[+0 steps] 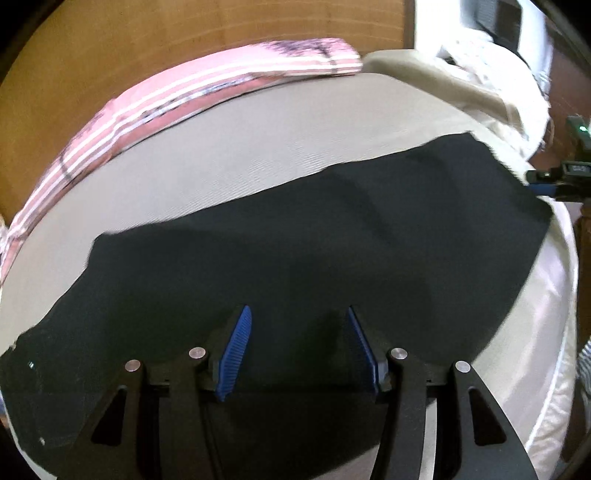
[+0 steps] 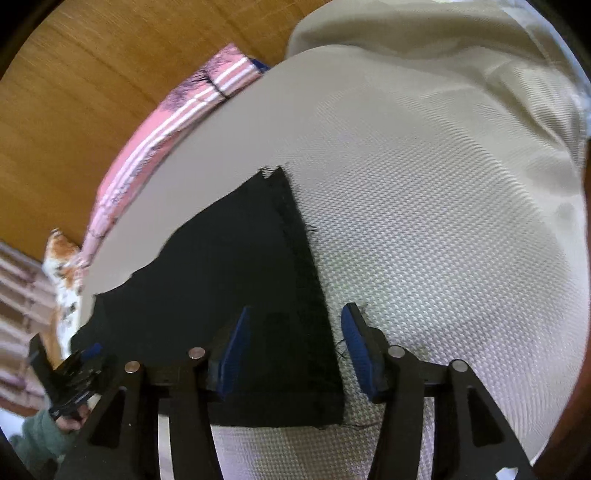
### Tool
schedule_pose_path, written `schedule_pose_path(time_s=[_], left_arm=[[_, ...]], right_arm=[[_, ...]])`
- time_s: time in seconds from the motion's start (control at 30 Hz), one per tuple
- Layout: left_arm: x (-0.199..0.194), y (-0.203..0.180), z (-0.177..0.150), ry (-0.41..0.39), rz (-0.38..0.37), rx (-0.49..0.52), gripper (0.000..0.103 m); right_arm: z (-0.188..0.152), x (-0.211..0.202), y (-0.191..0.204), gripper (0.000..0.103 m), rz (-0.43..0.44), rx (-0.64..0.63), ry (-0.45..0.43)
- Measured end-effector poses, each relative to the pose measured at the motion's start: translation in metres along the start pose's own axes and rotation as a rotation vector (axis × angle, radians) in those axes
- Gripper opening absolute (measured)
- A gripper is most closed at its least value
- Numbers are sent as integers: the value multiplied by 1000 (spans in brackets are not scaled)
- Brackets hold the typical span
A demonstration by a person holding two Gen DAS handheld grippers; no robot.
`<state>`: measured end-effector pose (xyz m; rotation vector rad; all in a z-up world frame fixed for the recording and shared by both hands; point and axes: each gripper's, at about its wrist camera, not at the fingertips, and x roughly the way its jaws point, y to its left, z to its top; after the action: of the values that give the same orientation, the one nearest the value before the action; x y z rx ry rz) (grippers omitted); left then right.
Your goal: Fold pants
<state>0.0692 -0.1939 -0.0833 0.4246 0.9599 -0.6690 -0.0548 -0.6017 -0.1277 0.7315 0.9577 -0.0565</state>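
Observation:
The black pants lie spread flat across a beige textured mattress. My left gripper is open, its blue pads just above the pants' near edge, with nothing between them. My right gripper is open over the frayed hem end of the pants; its left pad is over black cloth, its right pad over the mattress. The right gripper also shows at the far right of the left wrist view, at the pants' far end.
A pink striped cloth lies along the mattress's far edge against a wooden headboard. A beige pillow or bundle sits at the far corner. White bedding hangs at the right side.

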Motion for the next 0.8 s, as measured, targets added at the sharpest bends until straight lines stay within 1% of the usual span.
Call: schedule_pose_path(time_s=[0.03,0.1,0.27,0.33,0.37,0.43,0.53,0.57,0.67,0.77,0.8], left_arm=[[0,-9,3,-4,-17,17,54],[1,-23,8,-6,-30,47,54],[11,-53,15,10,-46,126,54],[18,-60,16,29,-52,140,54],[22,-62,16,30,-56,136,55],[25,-61,19,24,-64,115,59],[29,-54,22,31,-90,58,64],[30,-54,21,27,-90,53,65],[29,-56,21,23,-82,58,66],[25,-50,19,30,-79,27,66],[23,-47,18,28,-75,20,66]], right_arm=[[1,0,-5,50,42,-2,10],[1,0,-11,50,97,2,26],[0,5,-15,50,200,-9,42],[4,12,-15,50,246,5,36],[6,16,-16,48,259,12,31],[11,24,-16,43,277,23,26],[15,31,-15,34,283,36,28],[14,32,-15,29,278,43,28],[11,33,-13,10,217,46,31],[9,27,-3,8,193,71,19],[8,24,7,7,193,63,11]])
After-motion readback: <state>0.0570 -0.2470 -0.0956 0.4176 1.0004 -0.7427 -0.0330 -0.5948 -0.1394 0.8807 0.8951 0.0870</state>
